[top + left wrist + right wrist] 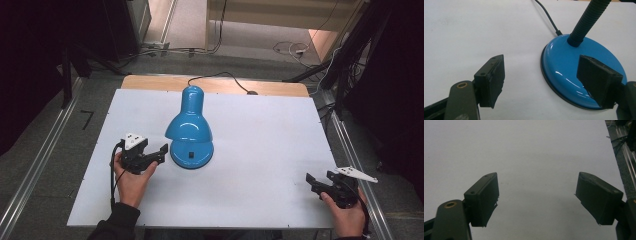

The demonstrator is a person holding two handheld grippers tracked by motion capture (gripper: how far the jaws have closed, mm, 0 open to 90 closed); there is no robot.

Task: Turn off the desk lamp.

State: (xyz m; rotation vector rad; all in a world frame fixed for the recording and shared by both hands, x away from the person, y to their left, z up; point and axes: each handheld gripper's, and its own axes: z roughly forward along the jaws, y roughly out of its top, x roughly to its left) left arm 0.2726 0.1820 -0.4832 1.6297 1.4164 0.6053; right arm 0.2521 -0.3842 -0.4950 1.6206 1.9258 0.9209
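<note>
A blue desk lamp stands on the white board, its shade bent forward over its round base. My left gripper is open just left of that base, not touching it. In the left gripper view the left gripper has its right jaw in front of the glossy blue base, from which the black ribbed neck rises. My right gripper is open near the board's front right corner. In the right gripper view the right gripper holds nothing above bare board.
The lamp's black cable runs off the back over a wooden table edge, and shows as the cable behind the base. Metal rails flank the board on the floor. Cables lie beyond the table.
</note>
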